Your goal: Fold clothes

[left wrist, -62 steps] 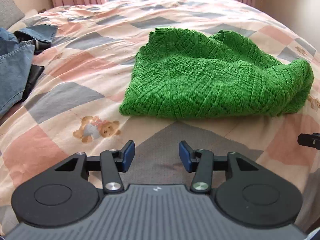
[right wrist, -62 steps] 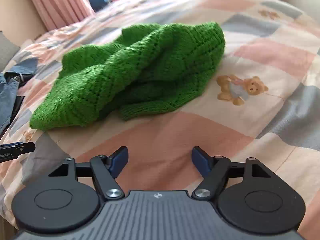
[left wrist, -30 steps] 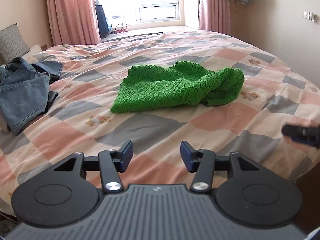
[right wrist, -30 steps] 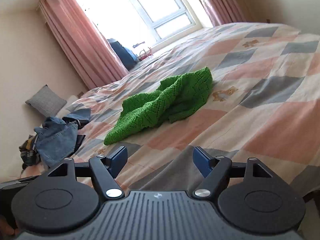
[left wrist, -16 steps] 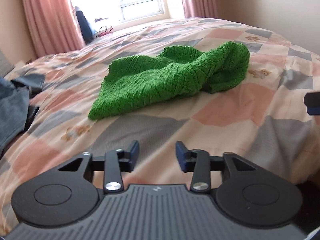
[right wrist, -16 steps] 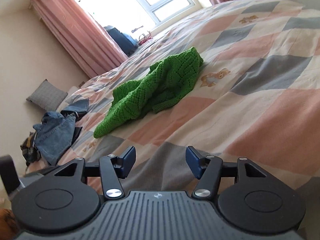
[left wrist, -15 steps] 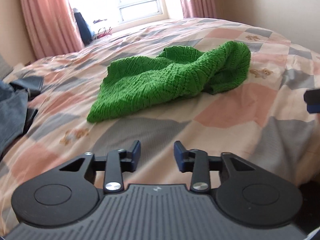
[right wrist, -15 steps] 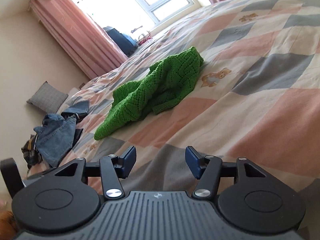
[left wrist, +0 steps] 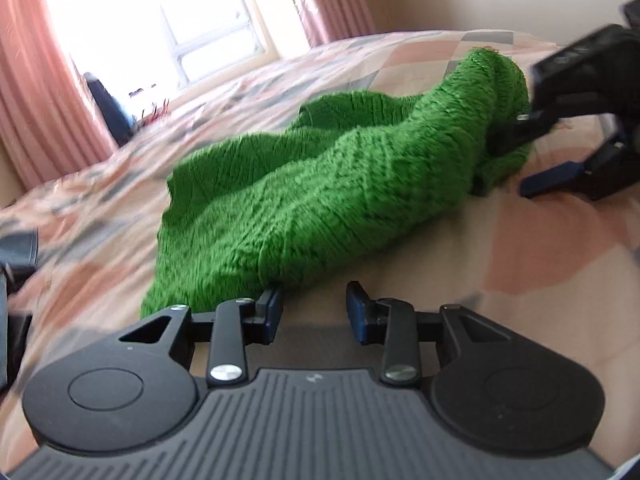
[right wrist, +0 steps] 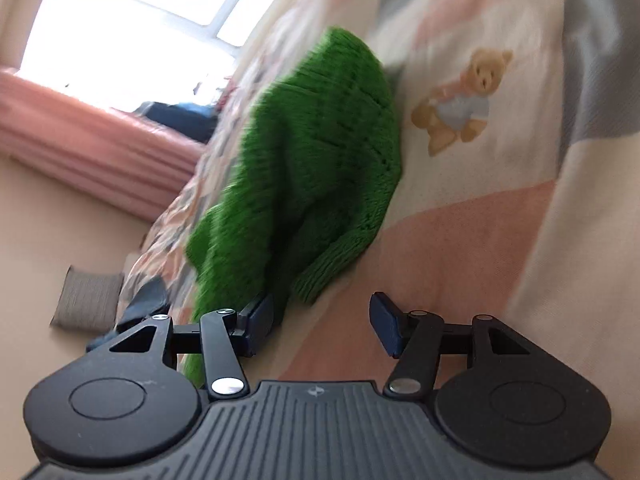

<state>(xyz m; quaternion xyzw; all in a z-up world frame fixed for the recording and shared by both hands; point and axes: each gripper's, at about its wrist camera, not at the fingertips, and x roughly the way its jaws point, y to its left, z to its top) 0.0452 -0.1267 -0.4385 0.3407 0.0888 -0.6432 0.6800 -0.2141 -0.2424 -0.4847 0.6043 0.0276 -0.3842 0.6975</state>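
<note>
The left wrist view is catching the right gripper (left wrist: pixel 532 152) at the green sweater (left wrist: pixel 328 184)'s far end; the right wrist view is instead showing a teddy bear print (right wrist: pixel 460 100) on the bed (right wrist: pixel 460 240). The sweater is lying crumpled on the bed, its near edge just beside the left gripper (left wrist: pixel 314 312). Both sets of jaws are standing spread, gripping nothing.

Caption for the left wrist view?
Open left gripper at green sweater's near edge; open right gripper at its far end.
</note>
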